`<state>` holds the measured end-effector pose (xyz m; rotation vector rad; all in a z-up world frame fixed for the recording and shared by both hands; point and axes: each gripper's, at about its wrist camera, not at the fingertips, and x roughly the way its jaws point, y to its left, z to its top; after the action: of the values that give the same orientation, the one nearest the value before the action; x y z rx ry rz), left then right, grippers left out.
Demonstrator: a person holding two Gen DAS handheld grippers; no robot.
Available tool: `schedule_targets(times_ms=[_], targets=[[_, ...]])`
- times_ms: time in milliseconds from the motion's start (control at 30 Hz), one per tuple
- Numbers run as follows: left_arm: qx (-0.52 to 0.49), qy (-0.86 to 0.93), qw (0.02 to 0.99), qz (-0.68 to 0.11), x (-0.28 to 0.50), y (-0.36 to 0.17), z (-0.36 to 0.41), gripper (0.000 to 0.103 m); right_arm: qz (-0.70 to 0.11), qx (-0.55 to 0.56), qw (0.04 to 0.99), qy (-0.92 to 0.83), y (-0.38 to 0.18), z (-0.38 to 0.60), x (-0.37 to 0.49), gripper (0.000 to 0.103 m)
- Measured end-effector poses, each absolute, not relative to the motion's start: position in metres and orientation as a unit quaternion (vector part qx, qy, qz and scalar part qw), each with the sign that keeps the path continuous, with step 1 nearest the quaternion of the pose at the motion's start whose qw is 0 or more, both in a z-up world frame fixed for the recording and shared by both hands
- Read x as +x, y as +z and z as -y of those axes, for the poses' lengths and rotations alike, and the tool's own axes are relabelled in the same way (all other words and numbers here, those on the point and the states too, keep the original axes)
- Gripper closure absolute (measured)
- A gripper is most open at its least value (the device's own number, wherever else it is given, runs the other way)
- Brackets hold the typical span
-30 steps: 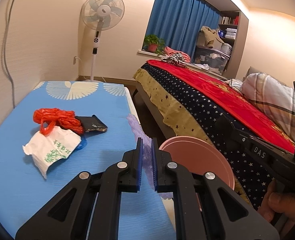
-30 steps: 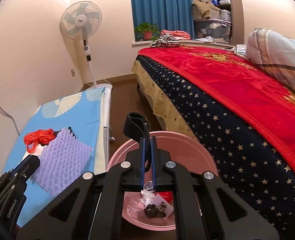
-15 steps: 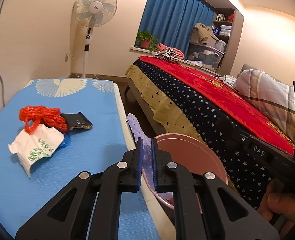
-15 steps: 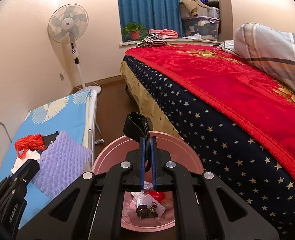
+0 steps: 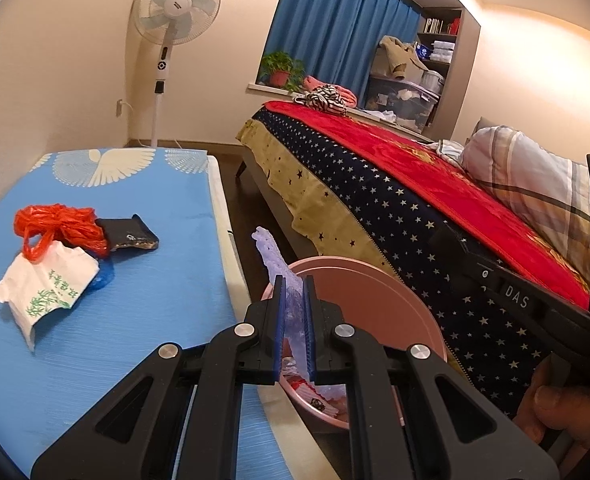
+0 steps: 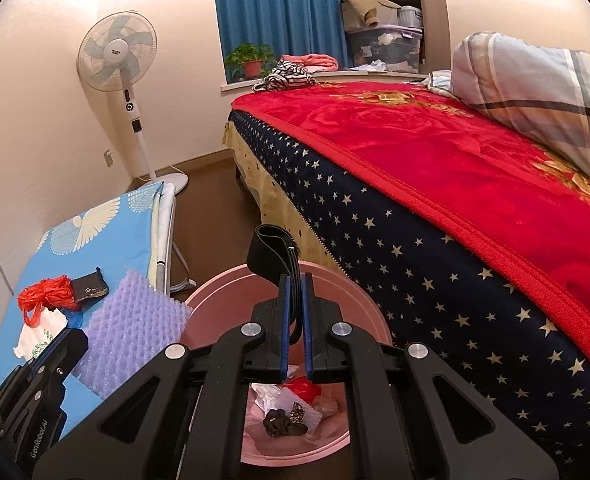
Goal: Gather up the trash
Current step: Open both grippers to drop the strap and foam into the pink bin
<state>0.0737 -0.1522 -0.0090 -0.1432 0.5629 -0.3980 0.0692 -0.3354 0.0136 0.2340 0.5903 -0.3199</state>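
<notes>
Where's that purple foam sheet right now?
The purple foam sheet is clamped in the left gripper, at the lower left of the right wrist view, hanging between the blue table and the pink bin.

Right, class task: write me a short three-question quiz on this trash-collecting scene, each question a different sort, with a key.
1. True or false: the left gripper is shut on the purple foam sheet.
2. The right gripper holds what above the pink bin? A) black strap B) white paper bag C) fan
3. Fill in: the red plastic bag lies on the ____ cloth-covered surface.

Key: 1 true; 2 A, the black strap; 3 blue.
</notes>
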Motion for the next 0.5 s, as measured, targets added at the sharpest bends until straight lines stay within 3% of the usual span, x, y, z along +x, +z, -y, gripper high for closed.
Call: schedule_targets(times_ms=[500], targets=[[-0.073, -0.234, 0.920, -0.306, 0.084, -0.024, 0.175, 0.094, -0.287, 0.121, 0.935, -0.168, 0.015, 0.342, 0.069, 0.093]])
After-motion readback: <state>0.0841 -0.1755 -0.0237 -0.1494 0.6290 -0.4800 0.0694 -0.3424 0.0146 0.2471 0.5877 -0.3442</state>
